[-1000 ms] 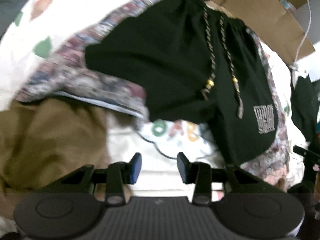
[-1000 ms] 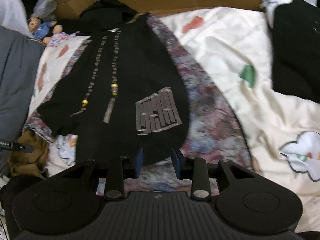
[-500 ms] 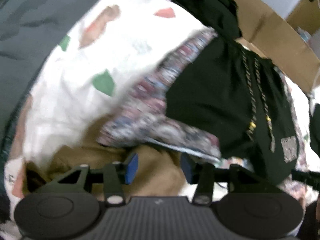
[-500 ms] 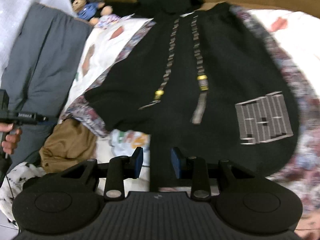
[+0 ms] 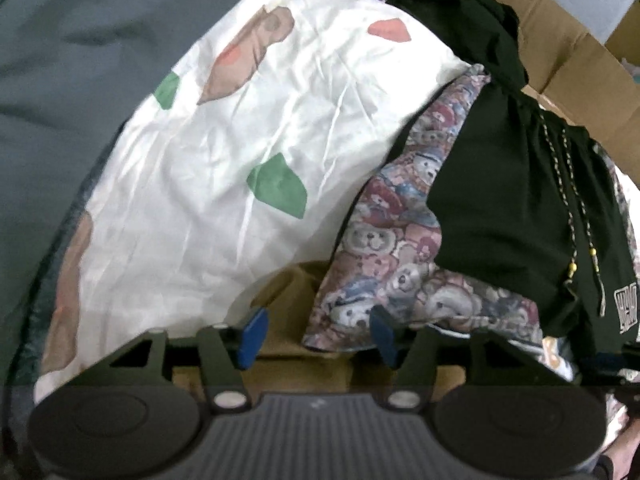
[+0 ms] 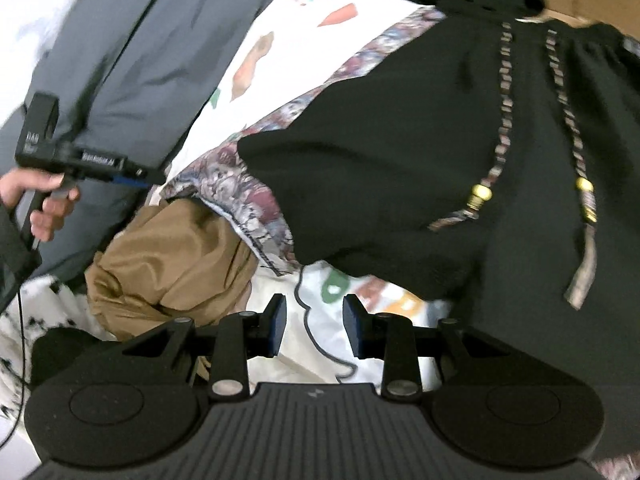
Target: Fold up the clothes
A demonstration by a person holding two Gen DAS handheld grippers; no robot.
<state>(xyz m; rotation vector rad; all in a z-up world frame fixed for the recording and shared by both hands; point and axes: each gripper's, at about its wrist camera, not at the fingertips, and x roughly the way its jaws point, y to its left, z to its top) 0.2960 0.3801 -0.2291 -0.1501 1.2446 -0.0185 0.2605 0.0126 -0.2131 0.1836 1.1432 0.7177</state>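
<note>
left hand-held gripper (image 5: 314, 334): jaws spread wide, nothing between the blue pads. I see it low over the brown garment, its right pad at the corner of the bear cloth.
right hand-held gripper (image 6: 314, 326): jaws spread, empty. I see it hovering over the white sheet, just short of the black shorts' hem.
black shorts (image 6: 440, 152): laid flat ahead of and to the right of my right hand-held gripper, waistband at the far end. In the left view they sit far right of the pads (image 5: 520, 200).
drawstrings (image 6: 502, 112): two patterned cords running down the shorts toward me, yellow beads near the ends.
logo patch (image 5: 626, 308): pale print on the shorts leg, far right of the left hand-held gripper.
bear cloth (image 5: 384, 256): teddy-print fabric under the shorts, its near corner touching the left hand-held gripper's right pad. Ahead-left of the right hand-held gripper (image 6: 248, 196).
brown garment (image 6: 168, 260): crumpled, left of the right hand-held gripper; partly tucked under the bear cloth.
white sheet (image 5: 240, 140): printed bedding ahead-left of the left hand-held gripper.
person's hand (image 6: 44, 200): holding the left tool's handle, far left in the right view.
cardboard (image 5: 568, 40): far ahead, behind the shorts.
</note>
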